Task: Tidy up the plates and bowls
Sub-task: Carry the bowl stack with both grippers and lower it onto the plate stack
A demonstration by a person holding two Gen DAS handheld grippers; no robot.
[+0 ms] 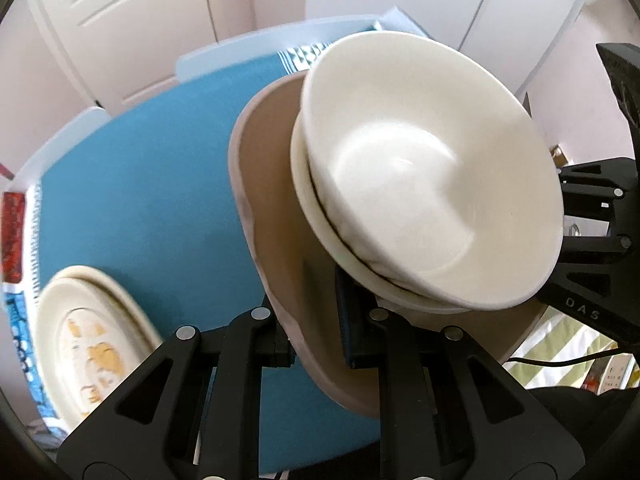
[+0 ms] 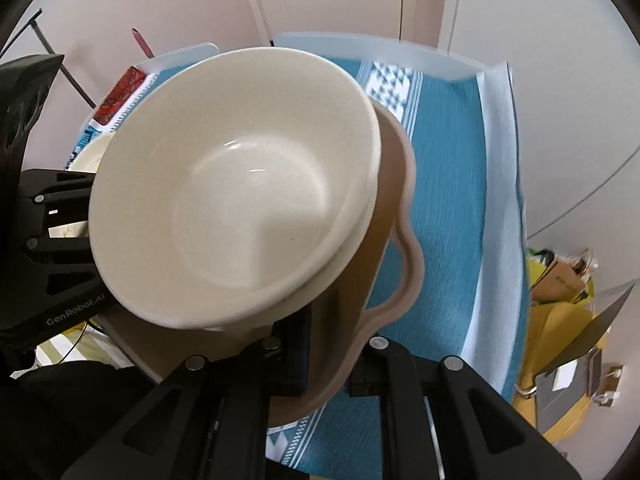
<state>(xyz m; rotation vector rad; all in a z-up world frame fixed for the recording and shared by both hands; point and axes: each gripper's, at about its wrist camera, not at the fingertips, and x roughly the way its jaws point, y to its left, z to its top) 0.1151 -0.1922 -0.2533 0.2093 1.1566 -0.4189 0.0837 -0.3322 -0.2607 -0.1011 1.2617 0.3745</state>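
A tan plate with a wavy rim (image 1: 268,208) (image 2: 400,216) is held in the air above a blue cloth. Two stacked cream bowls (image 1: 424,184) (image 2: 236,196) sit tilted on it. My left gripper (image 1: 316,340) is shut on the plate's near rim. My right gripper (image 2: 332,360) is shut on the opposite rim. Each gripper shows in the other's view, the right gripper (image 1: 592,216) at right, the left gripper (image 2: 52,216) at left. A cream plate with orange print (image 1: 88,344) (image 2: 90,152) lies on the cloth, on top of another plate.
The blue cloth (image 1: 152,184) (image 2: 448,184) covers a white-edged table (image 2: 500,184). A red packet (image 1: 12,236) (image 2: 120,96) lies at the table's edge. Yellow and brown bags (image 2: 560,288) stand beside the table. White cabinet doors (image 1: 132,20) are behind.
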